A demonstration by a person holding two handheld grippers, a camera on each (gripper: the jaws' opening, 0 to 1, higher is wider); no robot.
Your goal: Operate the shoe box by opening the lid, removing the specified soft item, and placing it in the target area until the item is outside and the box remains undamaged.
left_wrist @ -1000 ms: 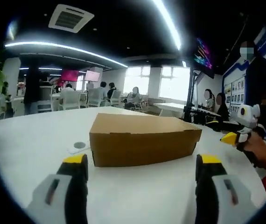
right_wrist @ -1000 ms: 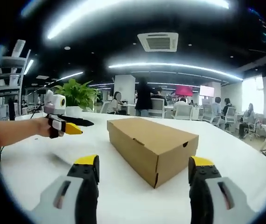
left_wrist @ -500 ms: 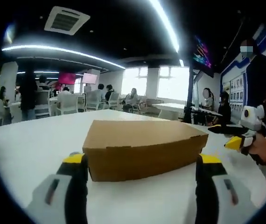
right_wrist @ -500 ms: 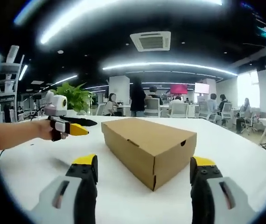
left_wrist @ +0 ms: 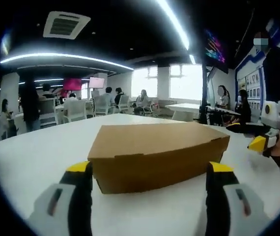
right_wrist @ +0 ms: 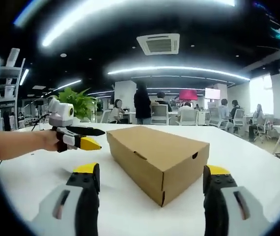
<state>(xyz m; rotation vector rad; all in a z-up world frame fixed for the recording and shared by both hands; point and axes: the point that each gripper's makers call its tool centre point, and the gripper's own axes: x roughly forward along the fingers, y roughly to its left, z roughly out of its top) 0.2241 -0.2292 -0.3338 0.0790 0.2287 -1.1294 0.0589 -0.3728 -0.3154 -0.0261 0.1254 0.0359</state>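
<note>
Left gripper view: a white table (left_wrist: 27, 147) is seen bearing the closed cardboard shoe box (left_wrist: 154, 152), which lies just beyond the widely parted jaws of the left gripper (left_wrist: 147, 177). In the right gripper view the box is seen near the middle of the table, the right gripper (right_wrist: 149, 179) spread wide before it and touching nothing.

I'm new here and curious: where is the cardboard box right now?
The box sits closed on the white table, straight ahead between the open left gripper's jaws in the left gripper view.
</note>
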